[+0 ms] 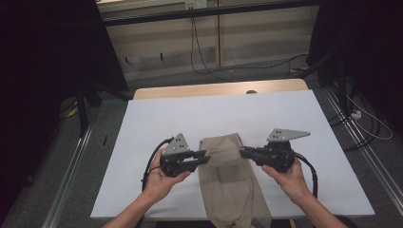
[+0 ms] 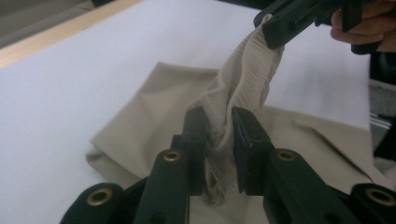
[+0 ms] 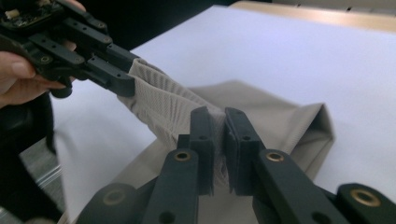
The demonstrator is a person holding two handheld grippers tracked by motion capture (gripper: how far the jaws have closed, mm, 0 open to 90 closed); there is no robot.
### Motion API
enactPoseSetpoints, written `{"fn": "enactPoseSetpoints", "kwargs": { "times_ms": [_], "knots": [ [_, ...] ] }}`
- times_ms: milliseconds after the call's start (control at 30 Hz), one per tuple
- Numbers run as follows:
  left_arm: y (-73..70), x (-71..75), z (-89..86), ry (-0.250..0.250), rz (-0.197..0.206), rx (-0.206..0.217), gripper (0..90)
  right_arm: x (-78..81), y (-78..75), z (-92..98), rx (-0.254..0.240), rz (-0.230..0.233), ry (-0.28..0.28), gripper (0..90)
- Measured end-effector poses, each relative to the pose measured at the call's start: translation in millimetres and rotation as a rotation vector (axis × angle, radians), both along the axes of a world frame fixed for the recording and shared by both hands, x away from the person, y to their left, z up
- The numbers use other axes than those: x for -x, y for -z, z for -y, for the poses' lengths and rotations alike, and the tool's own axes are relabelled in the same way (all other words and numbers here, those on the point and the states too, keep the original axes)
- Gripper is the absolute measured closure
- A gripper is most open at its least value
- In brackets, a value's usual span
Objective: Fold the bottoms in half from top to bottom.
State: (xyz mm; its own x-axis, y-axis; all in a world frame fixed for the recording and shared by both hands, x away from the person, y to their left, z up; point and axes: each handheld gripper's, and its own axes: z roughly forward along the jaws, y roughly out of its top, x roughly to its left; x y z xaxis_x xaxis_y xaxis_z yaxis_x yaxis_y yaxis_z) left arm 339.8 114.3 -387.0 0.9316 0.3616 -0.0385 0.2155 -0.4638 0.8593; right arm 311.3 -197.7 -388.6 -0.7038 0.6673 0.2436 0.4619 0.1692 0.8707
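Both claws clamped on the waistband, fold only begun

Nearest the lens in the left gripper view, the left claw (image 2: 219, 140) has its black jaws pressed together on a bunched ribbed edge of the beige trousers (image 2: 154, 116), and in the upper right of that frame the right claw (image 2: 275, 30) pinches the same edge farther along. From the high view the garment (image 1: 233, 180) lies low in the centre of the frame on the white counter (image 1: 157, 118), its lower end hanging past the near edge, with the left claw (image 1: 205, 156) and right claw (image 1: 243, 152) at its top corners. Judging by this, the grasp is done; the top seems partly doubled over, though the dim light leaves that unsure. Laying it flat and squaring the fold remain.
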Motion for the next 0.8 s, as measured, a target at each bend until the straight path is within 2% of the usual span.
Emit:
{"fn": "enactPoseSetpoints", "kwargs": {
  "times_ms": [167, 200, 267, 333, 367, 400, 433, 467, 533, 567, 600, 667, 733, 767, 800],
  "knots": [
    [16.7, 16.6, -0.4, 0.051, 0.001, -0.038, 76.3, 21.1, 15.0, -1.9, 0.034, -0.023, -0.025, 82.3],
    [20.3, 20.2, -0.4, 0.058, -0.005, -0.049, 76.3, 30.4, 22.7, -3.0, 0.053, -0.034, -0.044, 82.1],
    [26.3, 27.0, -1.7, 0.071, -0.016, -0.061, 76.3, 34.8, 26.1, -3.5, 0.057, -0.041, -0.05, 81.9],
    [32.3, 34.8, -2.2, 0.076, -0.028, -0.075, 76.3, 43.0, 32.3, -5.6, 0.09, -0.046, -0.069, 81.2],
    [34.6, 38.7, -2.6, 0.085, -0.033, -0.086, 76.3, 50.3, 39.8, -8.2, 0.118, -0.066, -0.083, 80.4],
    [39.5, 47.8, -1.7, 0.092, -0.046, -0.088, 76.4, 54.0, 43.3, -9.4, 0.139, -0.073, -0.086, 80.4],
    [39.5, 47.8, -1.7, 0.092, -0.046, -0.088, 76.4, 54.0, 43.3, -9.4, 0.139, -0.073, -0.086, 80.4],
    [40.7, 51.6, -1.7, 0.114, -0.037, -0.11, 76.3, 57.8, 45.9, -10.1, 0.149, -0.076, -0.09, 80.4],
    [43.3, 60.6, -0.9, 0.133, -0.036, -0.124, 76.3, 68.5, 48.9, -9.2, 0.169, -0.081, -0.099, 80.2],
    [45.1, 64.2, -0.7, 0.141, -0.043, -0.12, 76.3, 68.5, 48.9, -9.2, 0.169, -0.081, -0.099, 80.2],
    [46.1, 66.6, -1.2, 0.154, -0.052, -0.128, 75.6, 75.5, 49.7, -8.0, 0.173, -0.079, -0.099, 79.7],
    [46.5, 71.7, -3.4, 0.175, -0.071, -0.116, 73.0, 80.9, 52.5, -8.3, 0.187, -0.087, -0.105, 78.6],
    [45.0, 71.8, -4.4, 0.182, -0.073, -0.104, 70.1, 82.8, 53.6, -8.6, 0.193, -0.092, -0.109, 76.9],
    [43.4, 71.6, -4.9, 0.172, -0.078, -0.088, 66.2, 83.9, 54.0, -8.4, 0.188, -0.101, -0.117, 73.4],
    [38.9, 67.5, -7.6, 0.185, -0.095, -0.049, 62.9, 84.0, 52.1, -6.5, 0.16, -0.119, -0.138, 67.3]
  ]
}}
